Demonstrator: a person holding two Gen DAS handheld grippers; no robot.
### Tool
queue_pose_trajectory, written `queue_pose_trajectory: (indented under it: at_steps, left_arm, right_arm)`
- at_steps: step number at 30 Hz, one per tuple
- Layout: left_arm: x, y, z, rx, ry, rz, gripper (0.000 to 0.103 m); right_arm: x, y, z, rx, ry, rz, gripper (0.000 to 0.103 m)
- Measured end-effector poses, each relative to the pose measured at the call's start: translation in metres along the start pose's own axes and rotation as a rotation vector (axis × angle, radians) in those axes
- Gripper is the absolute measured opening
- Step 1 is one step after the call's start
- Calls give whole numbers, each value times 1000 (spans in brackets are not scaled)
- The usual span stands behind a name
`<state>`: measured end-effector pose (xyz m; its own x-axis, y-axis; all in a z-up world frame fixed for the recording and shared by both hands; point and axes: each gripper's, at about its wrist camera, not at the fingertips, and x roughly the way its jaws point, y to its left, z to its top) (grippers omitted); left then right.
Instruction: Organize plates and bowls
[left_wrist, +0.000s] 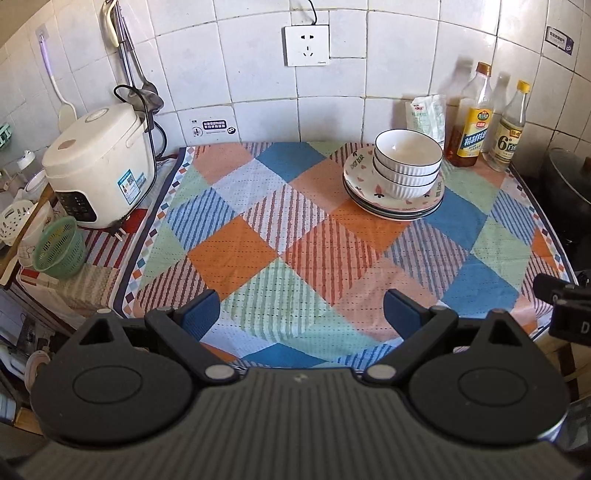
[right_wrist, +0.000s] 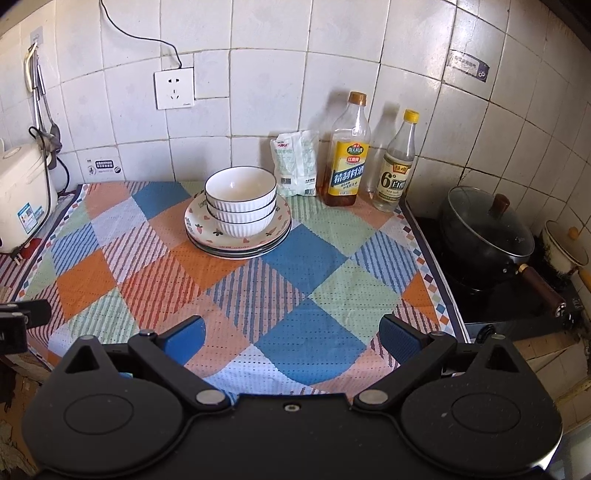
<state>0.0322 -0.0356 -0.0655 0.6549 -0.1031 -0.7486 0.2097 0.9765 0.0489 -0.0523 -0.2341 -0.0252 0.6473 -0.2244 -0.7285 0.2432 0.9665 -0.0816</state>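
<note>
Both views are bright and sharp, daylit from the front left: the cooking-wine bottle (right_wrist: 346, 155) and vinegar bottle (right_wrist: 396, 162) throw soft shadows rightward onto the tiled wall (right_wrist: 258, 92). Fisheye bending curves the tile lines (strongest toward the corners). The wok lid (right_wrist: 487, 225) shows mild glare.
</note>
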Motion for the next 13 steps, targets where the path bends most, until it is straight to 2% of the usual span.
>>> queue_pose_trajectory:
  at_steps: [13]
  left_arm:
    - [-10,2,7,7,-27,16,98]
  right_arm:
    - [7,-1,1,-8,20,10,102]
